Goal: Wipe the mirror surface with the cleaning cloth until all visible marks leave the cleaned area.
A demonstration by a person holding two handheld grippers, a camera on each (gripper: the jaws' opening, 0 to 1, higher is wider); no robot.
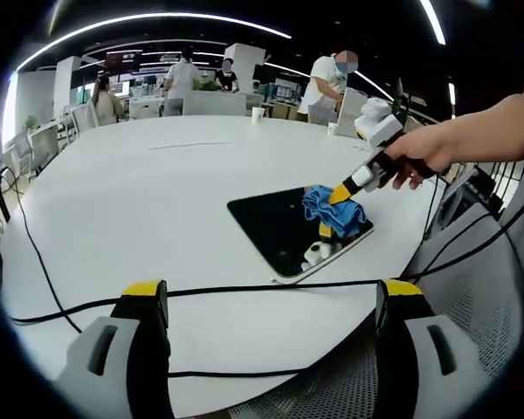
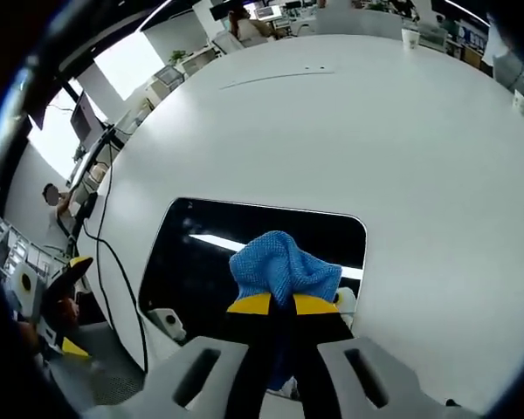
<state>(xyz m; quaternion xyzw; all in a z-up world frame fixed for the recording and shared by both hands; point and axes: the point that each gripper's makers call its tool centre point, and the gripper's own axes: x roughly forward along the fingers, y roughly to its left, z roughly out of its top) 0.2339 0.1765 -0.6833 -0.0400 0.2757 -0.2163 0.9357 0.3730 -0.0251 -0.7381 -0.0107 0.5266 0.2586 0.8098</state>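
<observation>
One mirror [image 1: 284, 229] lay flat on the white bench [image 1: 157, 201], near its edge. The right gripper [image 2: 282, 305] was clamped on a blue cloth [image 2: 282, 264], bunched and pressed to the mirror's glass. The left gripper [image 1: 271, 301] stood off the mirror, jaws wide apart, holding nothing. A black cable [image 1: 210, 291] crossed the bench beside the mirror.

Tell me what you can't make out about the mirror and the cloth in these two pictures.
- Marks on the mirror: in the right gripper view its glass reflects ceiling lights, so smudges can't be told from glare.
- Mirror under the cleaning cloth: covered in both views.
- Cloth's lower part: hidden between the right gripper jaws.
- Mirror's near edge: hidden behind that gripper in its own view.
- Left gripper view: mirror too small for marks.
</observation>
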